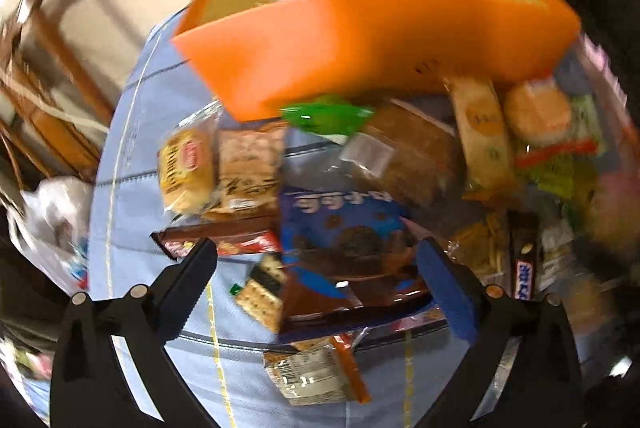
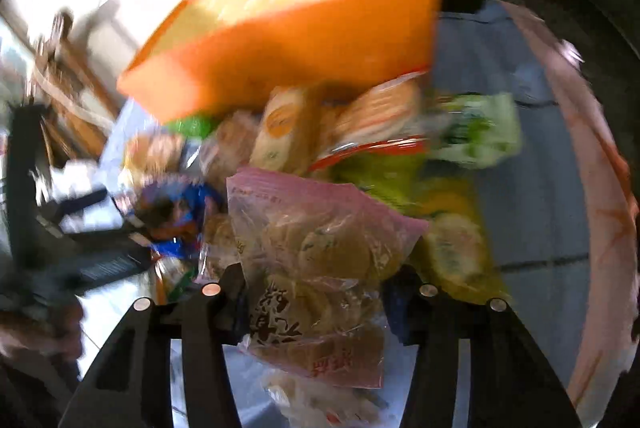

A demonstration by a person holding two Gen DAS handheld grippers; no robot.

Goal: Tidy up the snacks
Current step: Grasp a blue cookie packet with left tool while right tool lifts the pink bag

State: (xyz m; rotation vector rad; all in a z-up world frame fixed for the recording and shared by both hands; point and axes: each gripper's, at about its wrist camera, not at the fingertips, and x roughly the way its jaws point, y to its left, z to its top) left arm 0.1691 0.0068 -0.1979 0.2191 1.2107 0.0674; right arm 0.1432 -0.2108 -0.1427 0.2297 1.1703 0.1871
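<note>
An orange box (image 1: pixel 360 40) with an open top stands at the far side of a round table with a blue cloth (image 1: pixel 160 308); it also shows in the right wrist view (image 2: pixel 304 48). Many snack packets lie in front of it. My left gripper (image 1: pixel 316 268) is open, its fingers on either side of a blue and brown cookie pack (image 1: pixel 344 252). My right gripper (image 2: pixel 312 292) is shut on a clear pink-topped bag of round crackers (image 2: pixel 316 248) and holds it above the pile.
Around the cookie pack lie a yellow cake packet (image 1: pixel 186 172), a brown biscuit packet (image 1: pixel 248 168), a Snickers bar (image 1: pixel 524 260), square crackers (image 1: pixel 260 296) and a green wrapper (image 1: pixel 324 116). Wooden chairs (image 1: pixel 52 108) stand left of the table. Green and yellow bags (image 2: pixel 472 132) lie right.
</note>
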